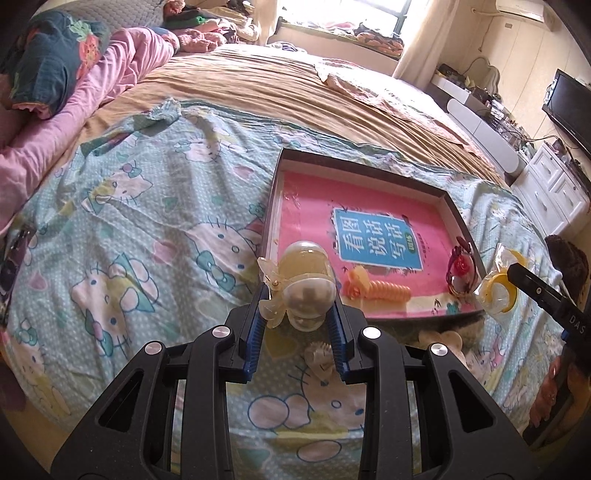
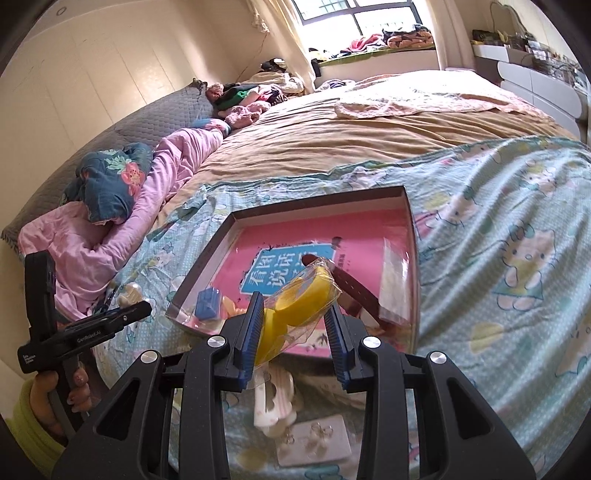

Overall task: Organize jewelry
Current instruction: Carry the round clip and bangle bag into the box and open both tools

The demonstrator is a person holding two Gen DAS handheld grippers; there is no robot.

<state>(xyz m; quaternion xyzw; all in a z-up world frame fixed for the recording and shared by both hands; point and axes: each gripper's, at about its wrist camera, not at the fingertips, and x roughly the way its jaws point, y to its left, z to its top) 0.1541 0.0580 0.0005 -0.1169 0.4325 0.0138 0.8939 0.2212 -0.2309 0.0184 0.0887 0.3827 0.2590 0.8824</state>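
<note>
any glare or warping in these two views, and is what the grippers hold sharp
Left wrist: window blown out, bed edges bowed by fisheye, translucent clip in the left gripper sharp. Right wrist: window overexposed, corners vignetted black, bagged yellow piece in the right gripper sharp, its wrap glinting.

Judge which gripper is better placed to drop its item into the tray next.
Probably right: the right gripper holds its yellow item in clear wrap already over the tray, while the left gripper's translucent hair clip sits short of the near rim.
</note>
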